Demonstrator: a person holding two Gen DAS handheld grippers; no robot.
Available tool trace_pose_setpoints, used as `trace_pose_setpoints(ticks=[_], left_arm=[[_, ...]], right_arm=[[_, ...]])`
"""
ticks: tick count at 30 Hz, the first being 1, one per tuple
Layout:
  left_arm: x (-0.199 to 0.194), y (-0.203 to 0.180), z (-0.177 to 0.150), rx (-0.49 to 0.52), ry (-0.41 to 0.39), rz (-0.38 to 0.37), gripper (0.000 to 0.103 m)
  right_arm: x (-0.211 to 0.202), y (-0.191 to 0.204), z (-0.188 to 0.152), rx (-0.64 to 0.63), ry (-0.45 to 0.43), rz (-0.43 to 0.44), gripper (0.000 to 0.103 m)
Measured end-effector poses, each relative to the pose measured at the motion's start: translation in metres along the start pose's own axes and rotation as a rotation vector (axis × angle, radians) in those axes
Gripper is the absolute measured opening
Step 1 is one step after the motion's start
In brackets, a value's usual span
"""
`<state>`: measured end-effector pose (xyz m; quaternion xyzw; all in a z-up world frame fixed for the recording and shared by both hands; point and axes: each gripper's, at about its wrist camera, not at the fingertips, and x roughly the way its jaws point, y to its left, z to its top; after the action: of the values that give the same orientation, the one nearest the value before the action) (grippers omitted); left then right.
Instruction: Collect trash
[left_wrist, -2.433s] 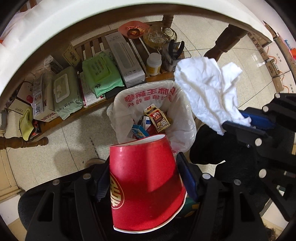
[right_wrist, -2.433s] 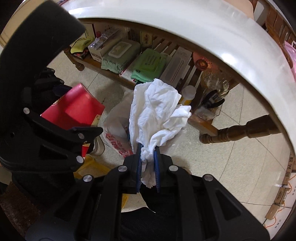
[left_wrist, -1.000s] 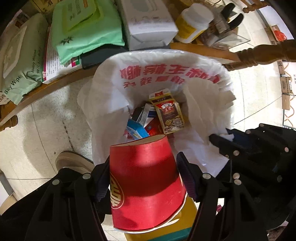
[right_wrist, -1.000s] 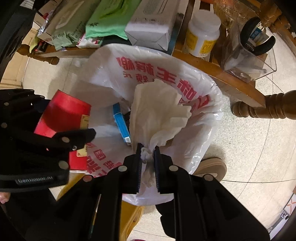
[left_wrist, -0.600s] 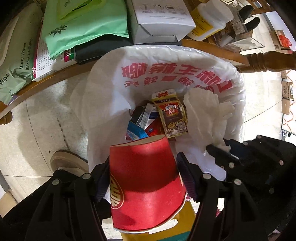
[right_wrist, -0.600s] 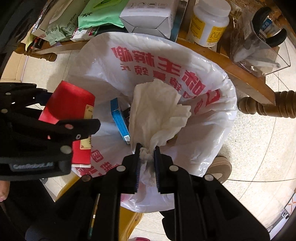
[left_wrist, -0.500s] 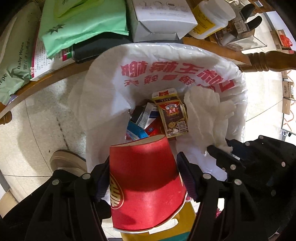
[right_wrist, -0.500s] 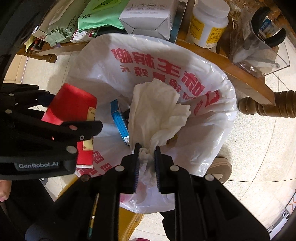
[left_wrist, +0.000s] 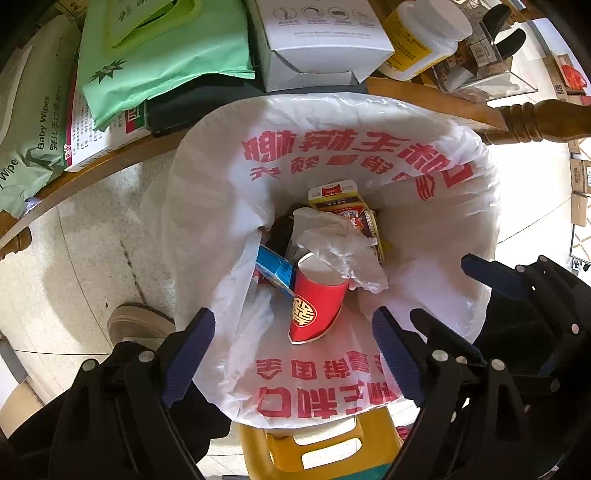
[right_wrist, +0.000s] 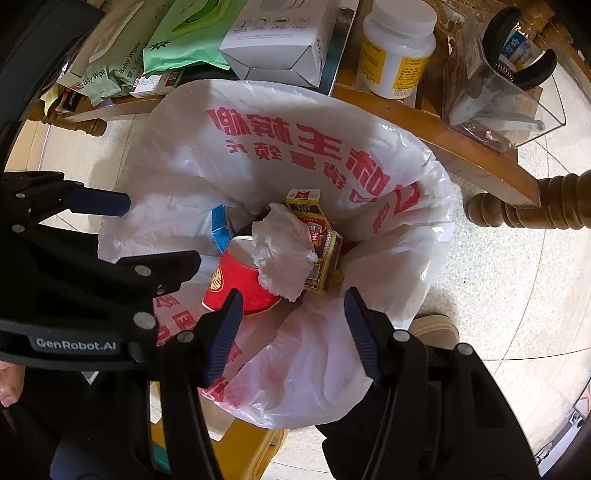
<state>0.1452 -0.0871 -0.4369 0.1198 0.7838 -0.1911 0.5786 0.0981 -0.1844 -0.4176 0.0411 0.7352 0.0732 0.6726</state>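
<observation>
A white bin bag with red print (left_wrist: 207, 206) (right_wrist: 177, 155) lines a yellow bin (left_wrist: 314, 443). Inside lie a red paper cup (left_wrist: 314, 306) (right_wrist: 236, 280), a crumpled white tissue (left_wrist: 332, 240) (right_wrist: 284, 251), a cigarette box (left_wrist: 343, 206) (right_wrist: 325, 243) and a blue box (left_wrist: 273, 267) (right_wrist: 221, 227). My left gripper (left_wrist: 291, 350) is open and empty above the bag's near rim. My right gripper (right_wrist: 291, 325) is open and empty above the bag too; it also shows at the right of the left wrist view (left_wrist: 491, 277).
A low wooden shelf (left_wrist: 424, 96) behind the bin holds green wipes packs (left_wrist: 155, 55), a white box (left_wrist: 317, 40), a white pill bottle (right_wrist: 395, 48) and a clear plastic box (right_wrist: 502, 96). A turned table leg (right_wrist: 524, 206) stands right. A shoe (left_wrist: 136, 325) rests on the tiled floor.
Both grippers have opened. The red cup has dropped from the left gripper and the tissue from the right gripper; both now lie in the bag.
</observation>
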Motion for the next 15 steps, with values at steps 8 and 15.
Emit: trace_pose_setpoints(ticks=[8,15], left_arm=[[-0.0013,-0.0019,0.0,0.003,-0.008,0.015,0.085],[-0.0097,0.0016,-0.0019,-0.007,-0.027,0.021,0.085]], right_arm=[[-0.0009,0.0009,0.0002,0.008,-0.004,-0.009,0.056],[-0.0064,-0.0015,-0.0032,0.019,-0.014,-0.016,0.056]])
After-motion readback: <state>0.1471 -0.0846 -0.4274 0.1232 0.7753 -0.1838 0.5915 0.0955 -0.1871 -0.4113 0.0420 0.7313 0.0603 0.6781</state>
